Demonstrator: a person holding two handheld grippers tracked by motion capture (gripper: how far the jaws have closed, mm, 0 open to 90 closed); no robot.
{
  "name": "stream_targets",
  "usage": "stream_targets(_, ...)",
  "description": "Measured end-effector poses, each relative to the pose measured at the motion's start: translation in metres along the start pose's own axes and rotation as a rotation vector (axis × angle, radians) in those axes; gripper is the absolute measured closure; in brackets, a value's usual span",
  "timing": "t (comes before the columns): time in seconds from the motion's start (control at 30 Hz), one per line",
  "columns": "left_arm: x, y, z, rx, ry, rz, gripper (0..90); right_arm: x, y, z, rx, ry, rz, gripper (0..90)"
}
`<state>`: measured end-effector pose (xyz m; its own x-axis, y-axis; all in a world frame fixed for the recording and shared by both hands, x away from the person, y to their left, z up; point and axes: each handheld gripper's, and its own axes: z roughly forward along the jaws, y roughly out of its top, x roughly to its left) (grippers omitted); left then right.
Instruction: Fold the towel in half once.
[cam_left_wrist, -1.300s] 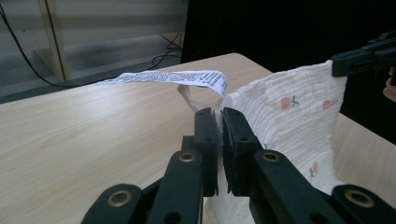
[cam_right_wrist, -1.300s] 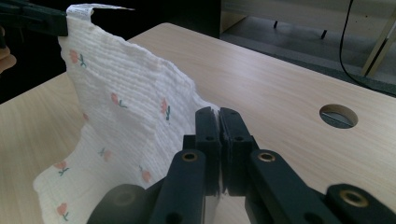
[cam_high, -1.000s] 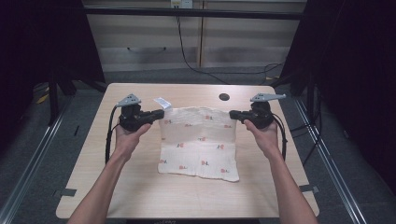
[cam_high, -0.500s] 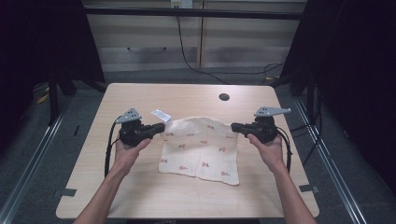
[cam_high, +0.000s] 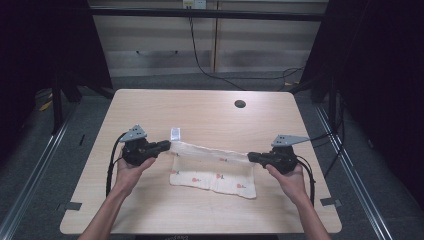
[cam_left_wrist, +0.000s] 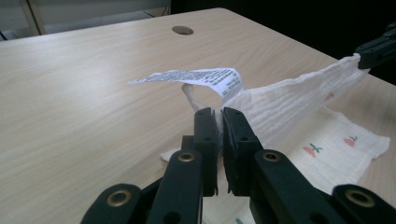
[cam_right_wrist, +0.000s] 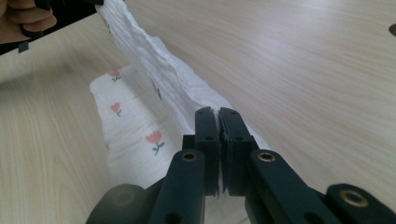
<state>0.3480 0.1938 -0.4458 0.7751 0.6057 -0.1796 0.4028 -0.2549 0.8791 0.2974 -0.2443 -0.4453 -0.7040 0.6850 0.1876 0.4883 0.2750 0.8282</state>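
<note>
Cloth (cam_high: 212, 172): white gauze-like square with small red flower prints, lying on the table (cam_high: 200, 115) near its front middle; far edge lifted and stretched between the two grippers, near part resting flat on the wood.
Care label (cam_left_wrist: 196, 77): printed tag sticking up from the corner next to the left gripper, bent over like a flag.
Left gripper (cam_high: 165, 145): clenched on the cloth's left far corner, jaws pressed together with fabric pinched between them, seen closely in the left gripper view (cam_left_wrist: 218, 116).
Right gripper (cam_high: 251, 157): clamped on the right far corner, jaws closed on a bunched fold, seen also in the right gripper view (cam_right_wrist: 218, 115).
Weight: probably very light; sags only slightly along the taut edge.
Stiffness: soft and limp, crinkled weave, likely to drape and fold wherever unsupported.
Grip surface: textured, not slippery; thin enough to slide out if pinched too near the hem.
Fragility: not breakable, though loose weave may snag or stretch under a hard pull.
Best hold: at the corners, a little inside the hem, both ends level.
</note>
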Motion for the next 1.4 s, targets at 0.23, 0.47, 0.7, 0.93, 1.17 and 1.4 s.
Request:
stream_targets(0.23,-0.010,-0.017,-0.003,0.025,-0.022,0.006,84.9,-0.001,-0.018,-0.002,0.010,-0.002,0.028,87.7)
stream_targets(0.47,-0.020,-0.030,-0.012,0.061,-0.036,0.033,84.8,0.011,-0.033,-0.005,0.017,0.017,0.032,87.7)
stream_targets(0.7,-0.027,-0.052,-0.005,0.122,-0.043,0.039,84.5,0.014,-0.055,0.003,0.059,0.017,0.061,87.2)
stream_targets(0.93,-0.029,-0.057,-0.010,0.134,-0.076,0.013,83.3,0.018,-0.064,0.001,0.093,0.035,0.062,83.9)
stream_targets(1.17,-0.022,-0.056,-0.026,0.077,-0.090,-0.045,76.8,0.020,-0.064,0.000,0.113,0.051,0.050,78.4)
stream_targets(1.4,-0.009,-0.052,-0.024,0.050,-0.065,-0.092,78.4,0.020,-0.057,-0.010,0.052,0.037,0.060,75.0)
